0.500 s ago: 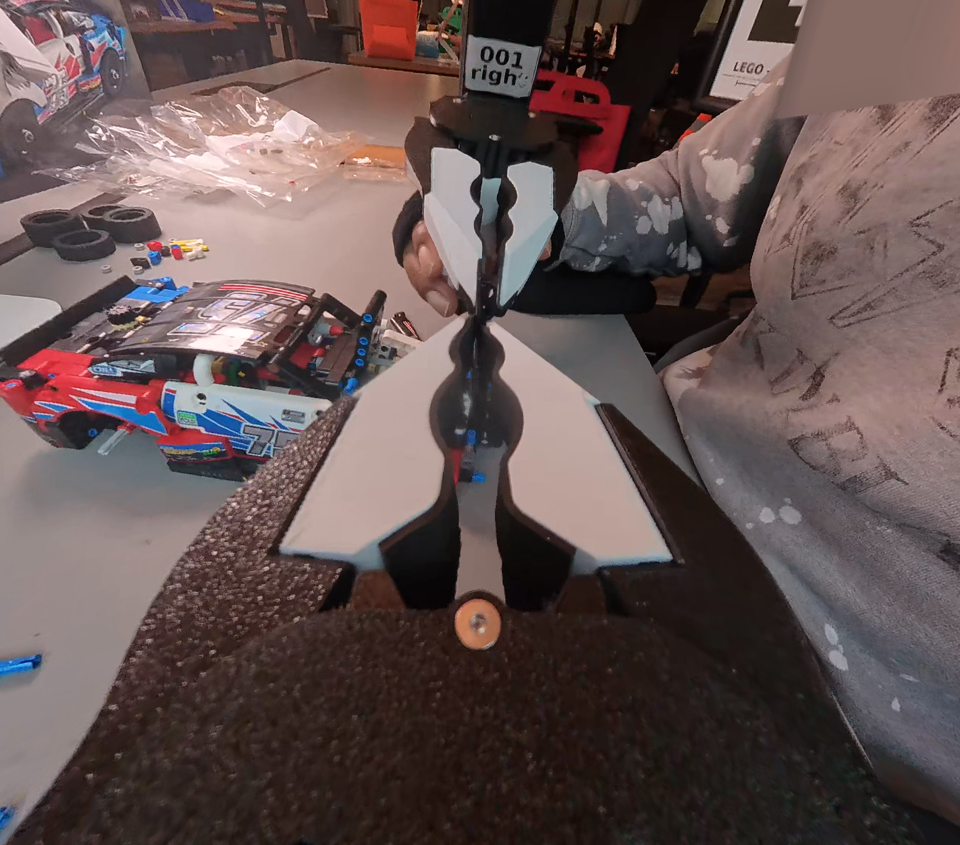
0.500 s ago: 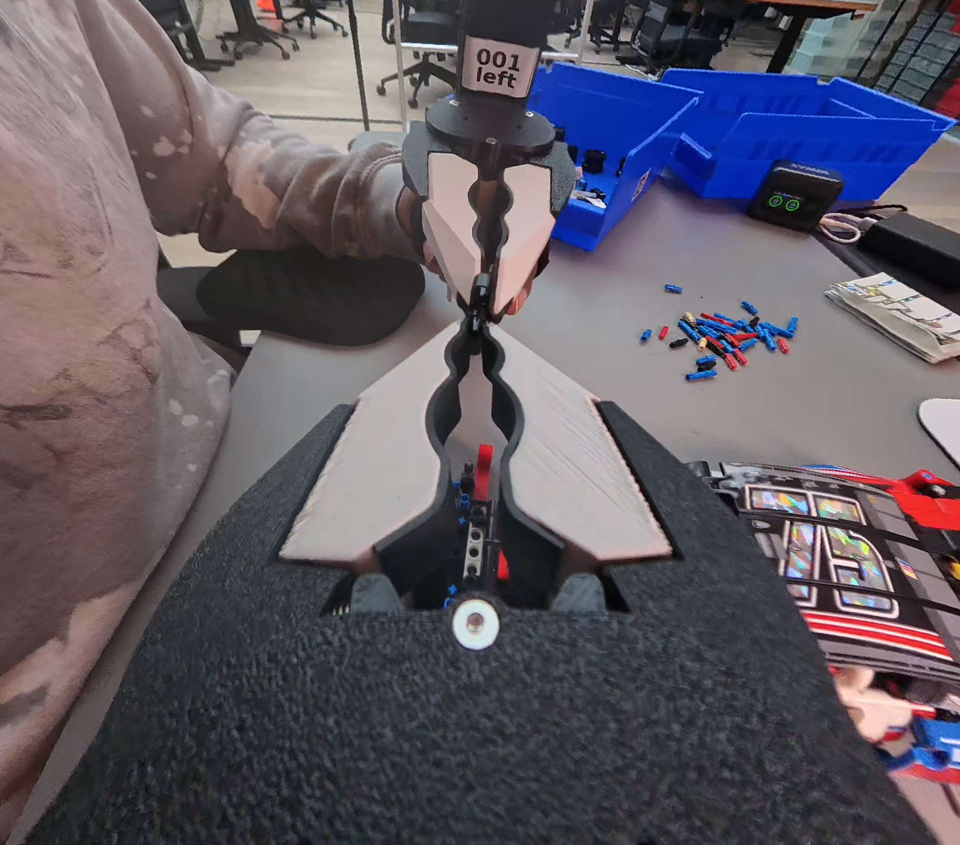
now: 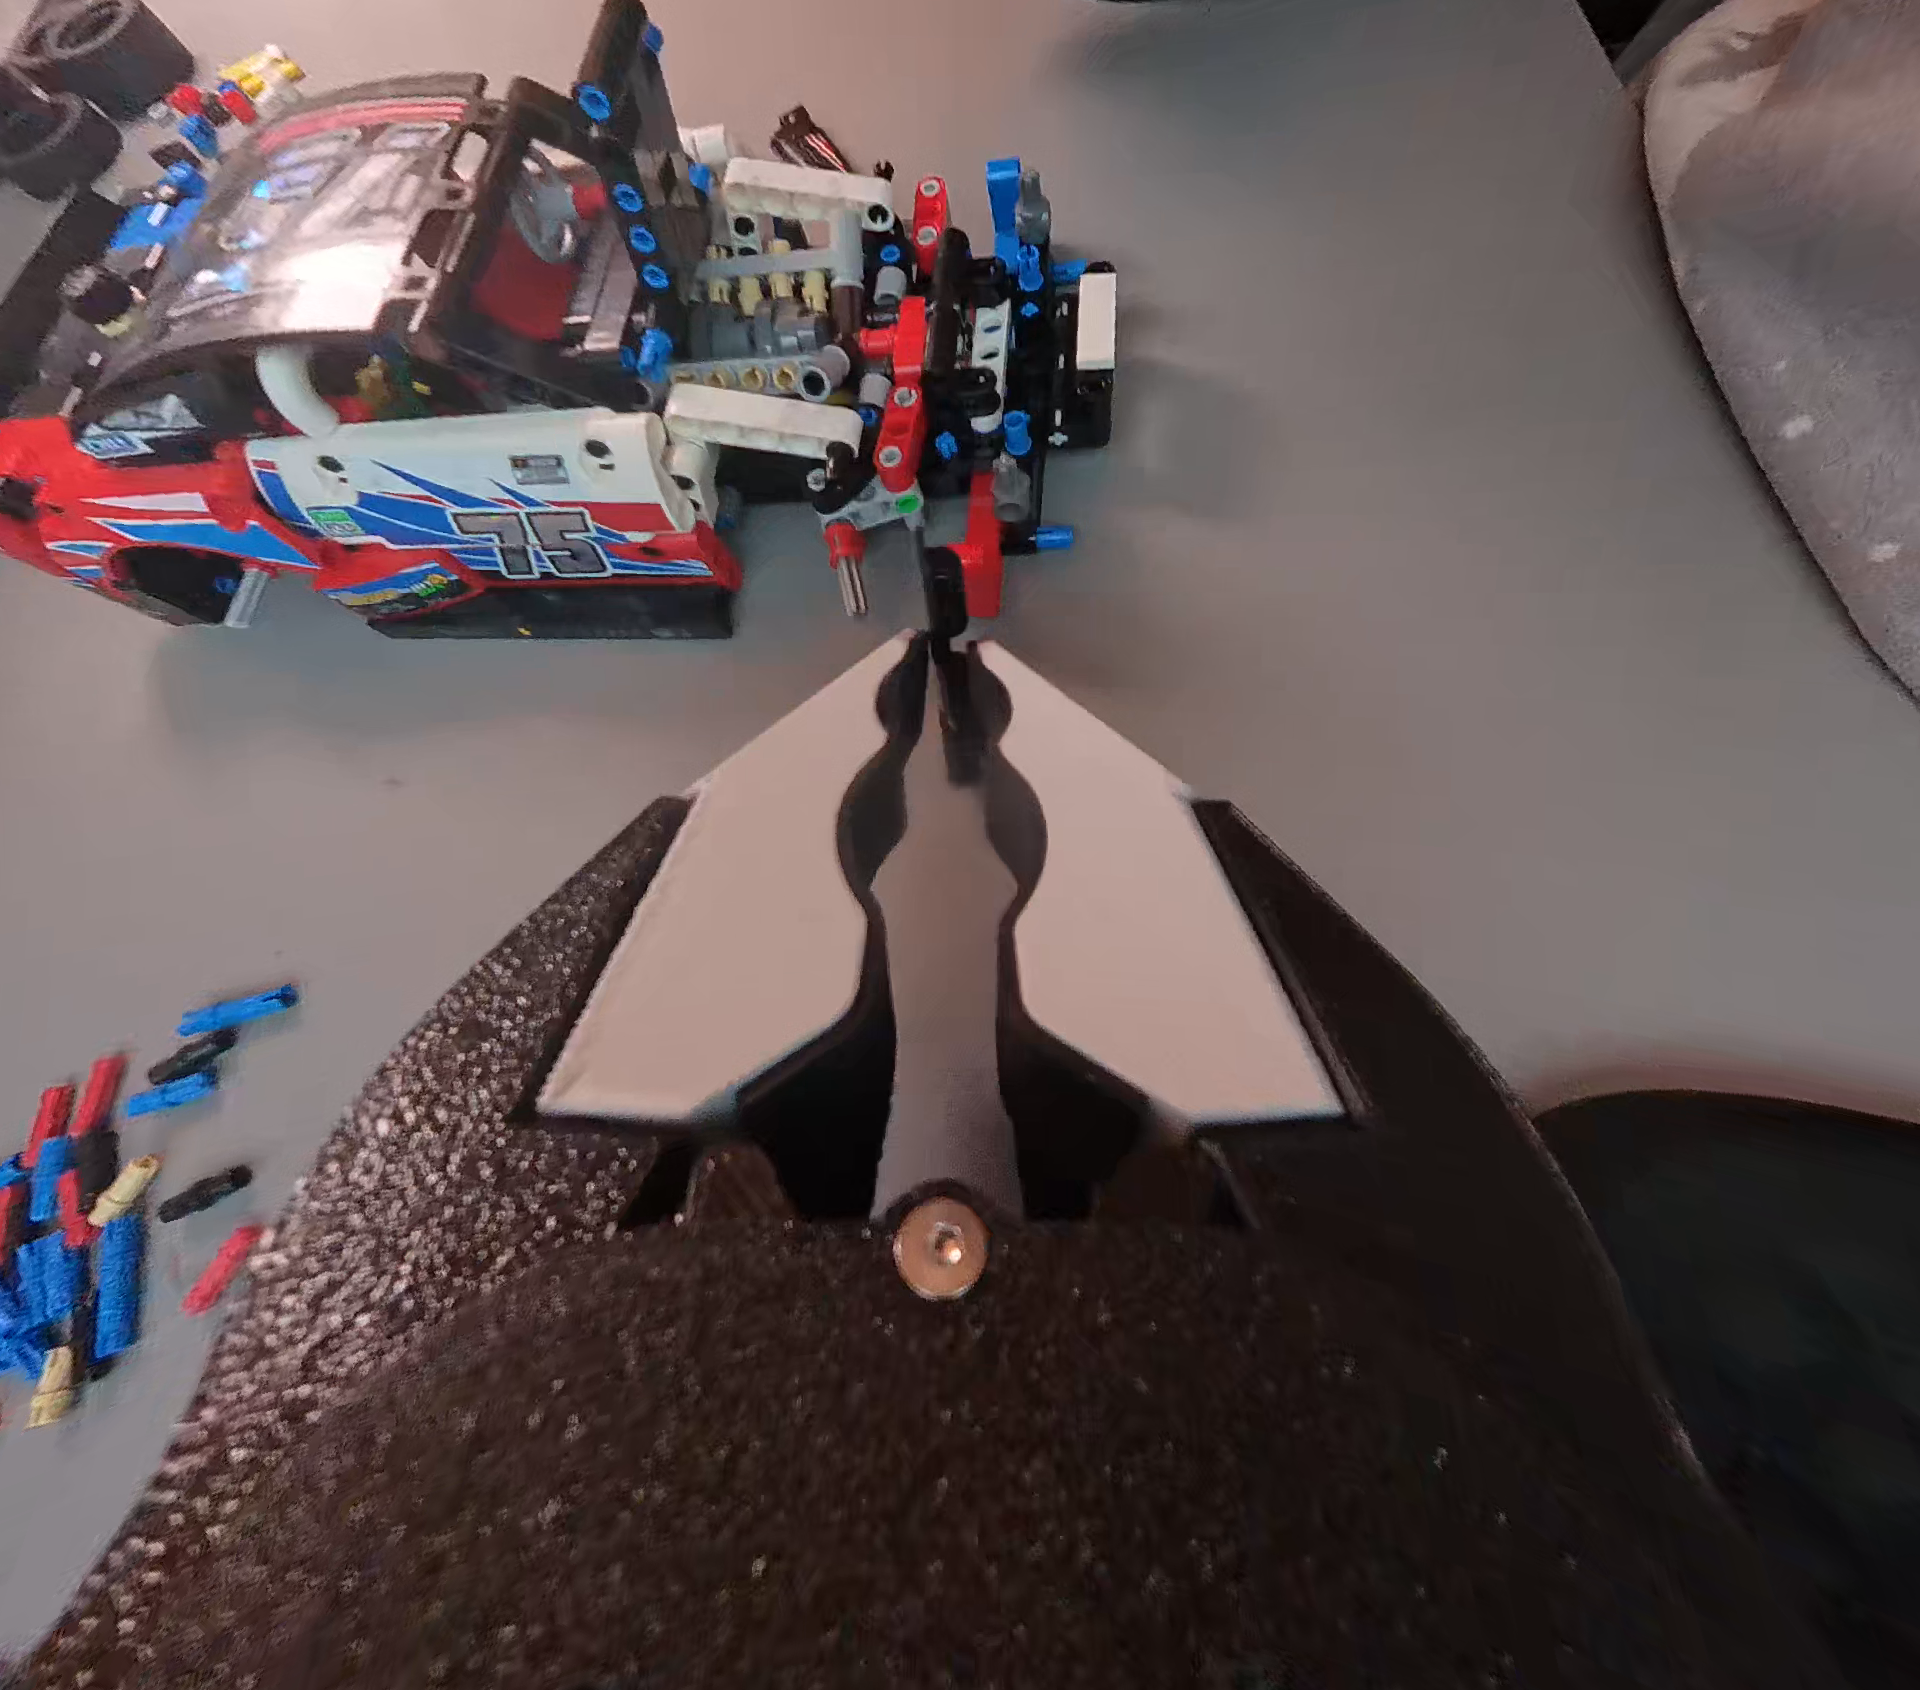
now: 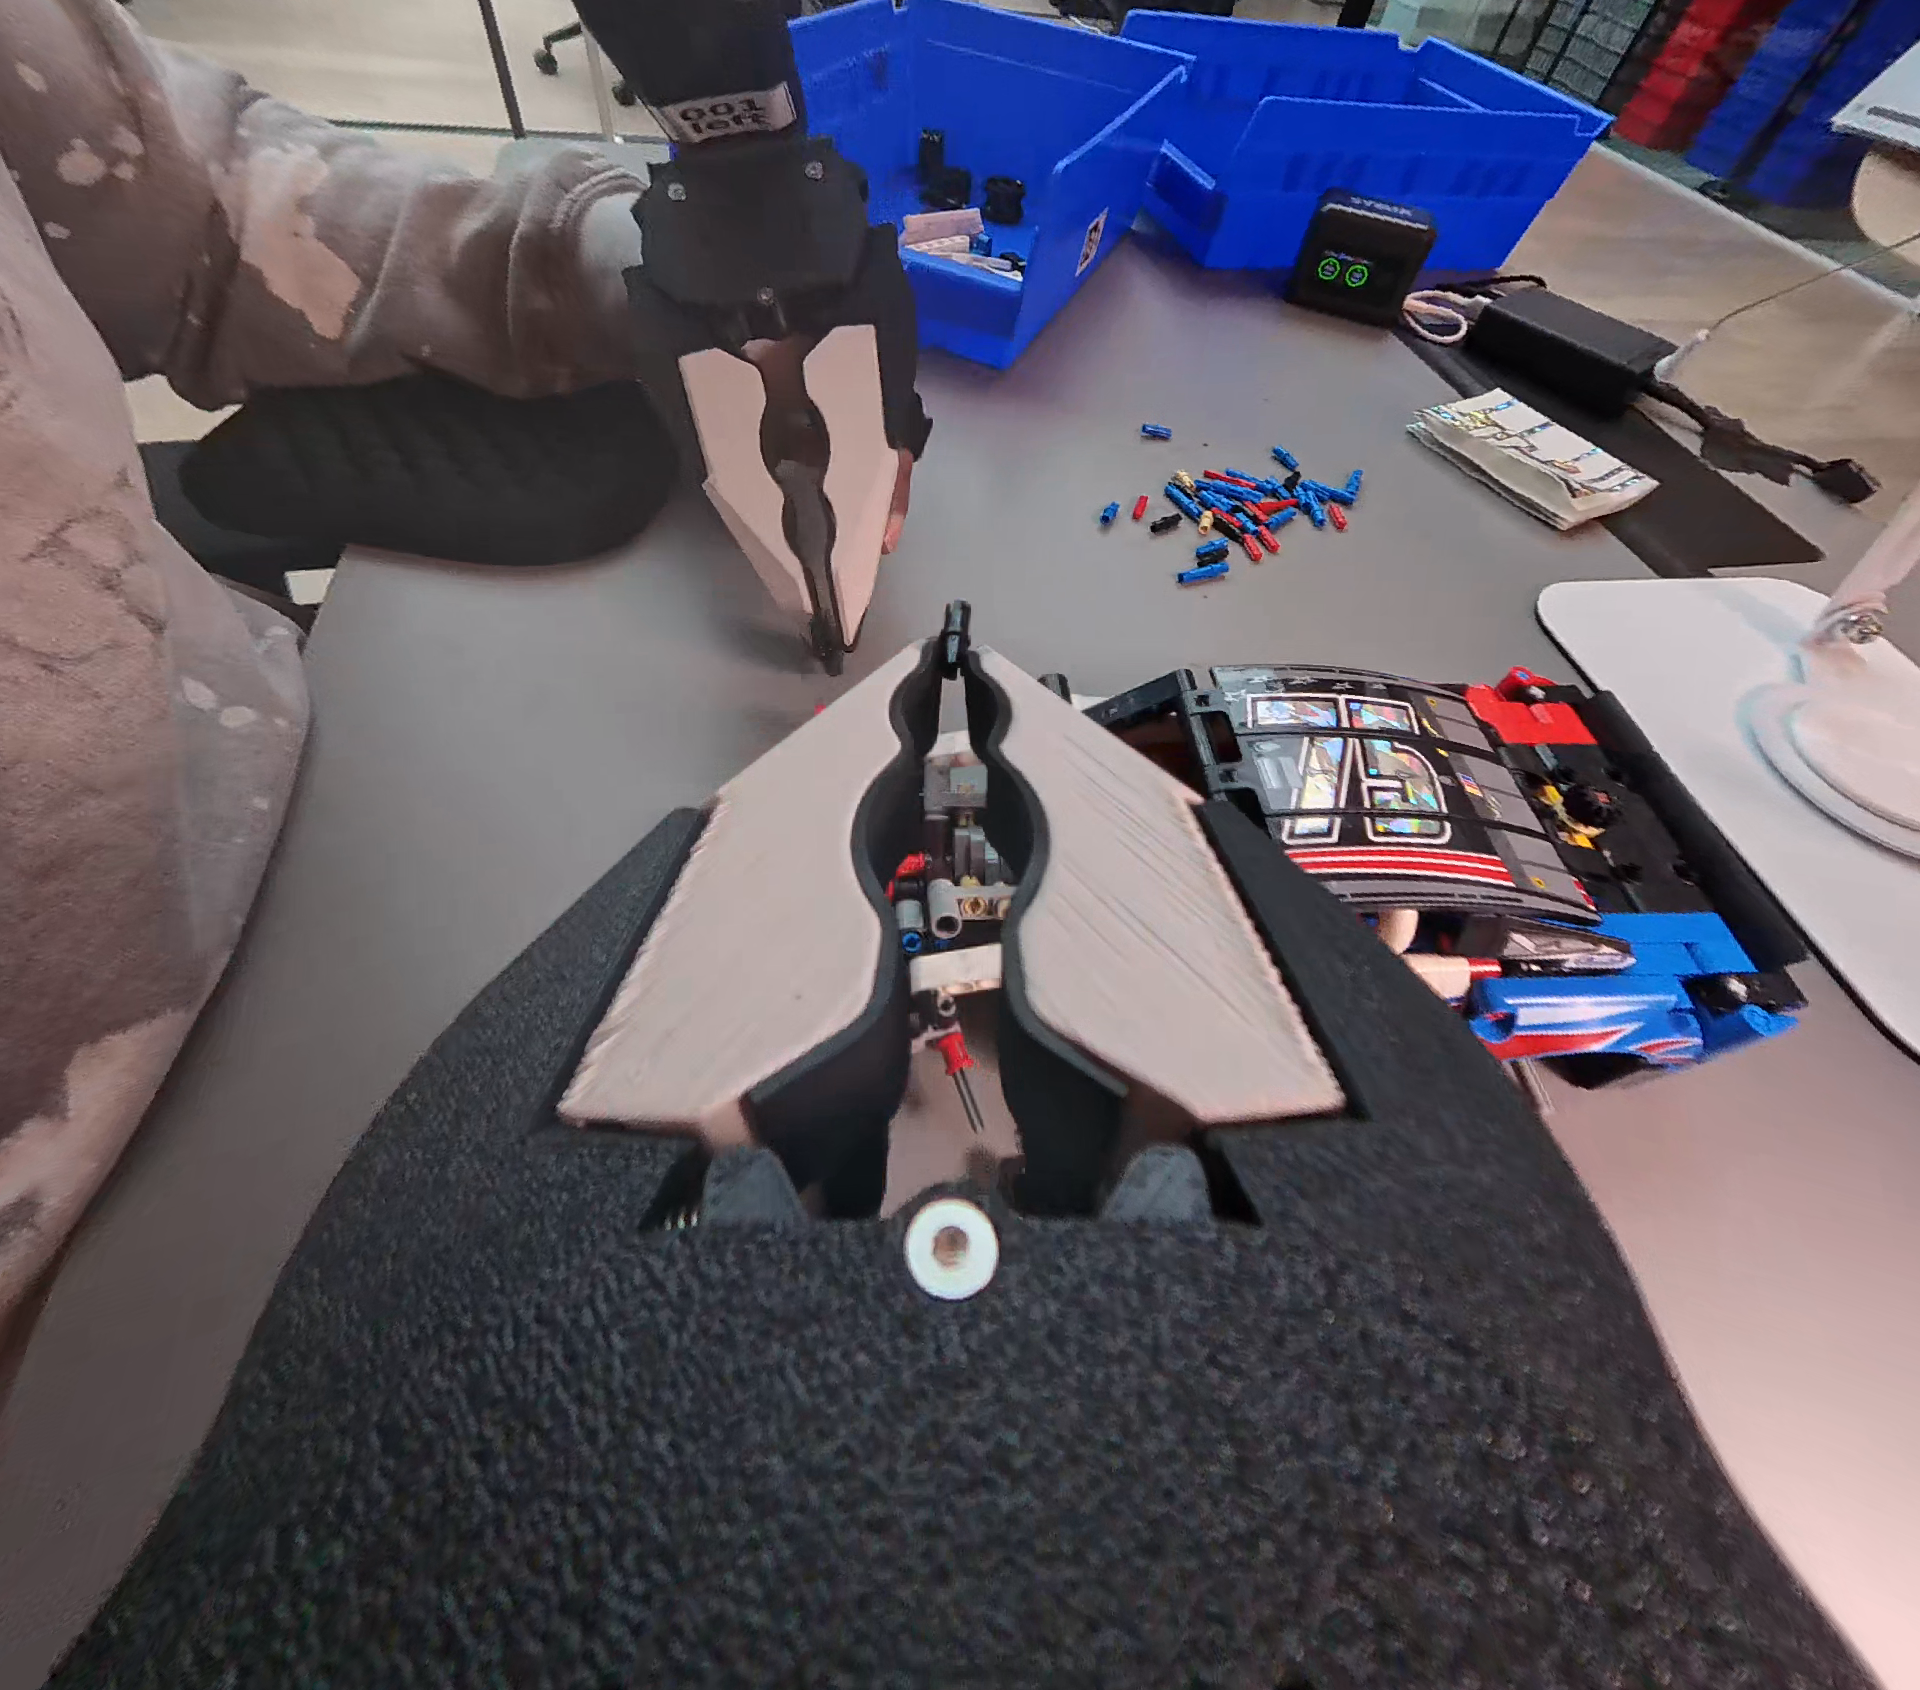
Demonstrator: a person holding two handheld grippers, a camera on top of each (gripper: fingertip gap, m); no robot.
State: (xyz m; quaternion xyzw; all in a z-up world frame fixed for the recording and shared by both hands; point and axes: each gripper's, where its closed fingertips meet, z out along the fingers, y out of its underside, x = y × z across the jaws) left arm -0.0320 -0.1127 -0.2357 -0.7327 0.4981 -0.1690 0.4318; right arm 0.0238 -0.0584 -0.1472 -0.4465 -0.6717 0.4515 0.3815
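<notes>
While my left gripper pinches a black pin beside the brick-built race car on the grey bench, its jaws are closed on it. Seen from the right wrist, my right gripper clamps another black pin above the car's exposed front frame.

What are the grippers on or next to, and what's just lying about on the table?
At the grippers: left gripper shut on a small black rod piece; right gripper shut on a short black pin; red, white and blue brick-built race car beside both.
Lying about: loose blue, red and black pins; blue plastic bins; black rubber tyres; folded paper booklet.
</notes>
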